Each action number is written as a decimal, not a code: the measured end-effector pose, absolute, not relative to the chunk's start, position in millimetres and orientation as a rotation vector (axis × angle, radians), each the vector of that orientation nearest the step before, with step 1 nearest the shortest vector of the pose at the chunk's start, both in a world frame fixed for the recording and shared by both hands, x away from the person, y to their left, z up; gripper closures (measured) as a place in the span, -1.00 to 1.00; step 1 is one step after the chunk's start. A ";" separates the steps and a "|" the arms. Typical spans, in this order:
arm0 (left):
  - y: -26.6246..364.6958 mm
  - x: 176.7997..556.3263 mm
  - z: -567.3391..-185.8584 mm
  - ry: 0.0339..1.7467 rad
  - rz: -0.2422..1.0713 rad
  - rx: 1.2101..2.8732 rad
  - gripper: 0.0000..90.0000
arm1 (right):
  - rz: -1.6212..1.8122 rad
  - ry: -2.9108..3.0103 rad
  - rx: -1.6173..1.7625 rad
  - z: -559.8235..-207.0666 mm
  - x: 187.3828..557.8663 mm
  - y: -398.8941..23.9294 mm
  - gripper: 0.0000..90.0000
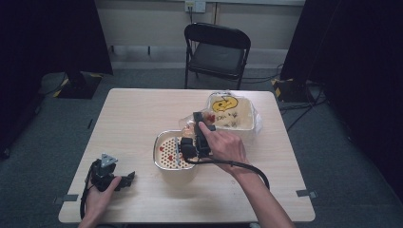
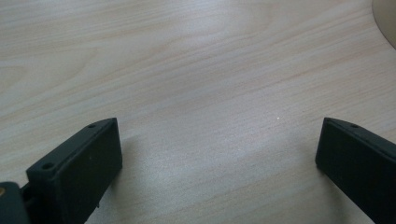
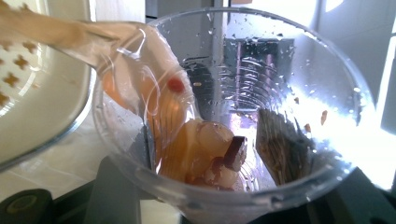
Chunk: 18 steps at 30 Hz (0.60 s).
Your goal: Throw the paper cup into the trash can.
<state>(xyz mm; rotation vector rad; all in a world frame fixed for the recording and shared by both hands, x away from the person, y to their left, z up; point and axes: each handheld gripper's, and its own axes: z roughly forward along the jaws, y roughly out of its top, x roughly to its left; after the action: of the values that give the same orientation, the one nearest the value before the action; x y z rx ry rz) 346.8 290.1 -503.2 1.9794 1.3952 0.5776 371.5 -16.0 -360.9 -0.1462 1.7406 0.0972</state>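
My right gripper (image 1: 196,119) is shut on a clear plastic cup (image 1: 189,125), held tilted just past the far rim of a metal-rimmed bowl (image 1: 161,137) with a white, heart-patterned strainer inside. In the right gripper view the cup (image 3: 261,74) lies between the two jaws of my right gripper (image 3: 233,207). It holds glossy peach-coloured fruit pieces (image 3: 201,149) and a clear film or spoon-like piece (image 3: 140,60). At the table's near left my left gripper (image 1: 124,180) rests open on the wood. The left gripper view shows my left gripper (image 2: 219,158) with bare tabletop between its wide jaws.
A white square container (image 1: 243,124) with a yellow face print, wrapped in clear plastic, stands right of the cup. The bowl's edge (image 2: 387,23) shows at the top right of the left gripper view. A black folding chair (image 1: 216,52) stands beyond the table.
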 end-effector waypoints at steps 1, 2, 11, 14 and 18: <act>290.1 346.8 -503.2 1.395 0.578 1.979 -1.00 | 0.075 1.725 -0.157 -361.0 371.1 -15.6 0.04; 290.1 346.8 -503.2 1.395 0.578 1.979 -1.00 | 0.054 1.703 -0.180 -361.5 371.0 -15.4 0.04; 290.1 346.8 -503.2 1.395 0.577 1.979 -1.00 | -0.135 1.564 -0.353 -371.2 367.4 -13.0 0.04; 290.1 346.8 -503.2 1.395 0.578 1.979 -1.00 | -0.182 1.517 -0.387 -373.7 365.7 -13.3 0.04; 290.1 346.8 -503.2 1.395 0.578 1.980 -1.00 | -0.231 1.480 -0.434 -376.1 365.4 -12.9 0.05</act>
<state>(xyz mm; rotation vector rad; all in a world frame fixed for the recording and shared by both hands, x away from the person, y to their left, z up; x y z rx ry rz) 346.8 290.1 -503.2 1.9798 1.3949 0.5784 365.4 -12.9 -376.1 -0.4341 1.4803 -0.2310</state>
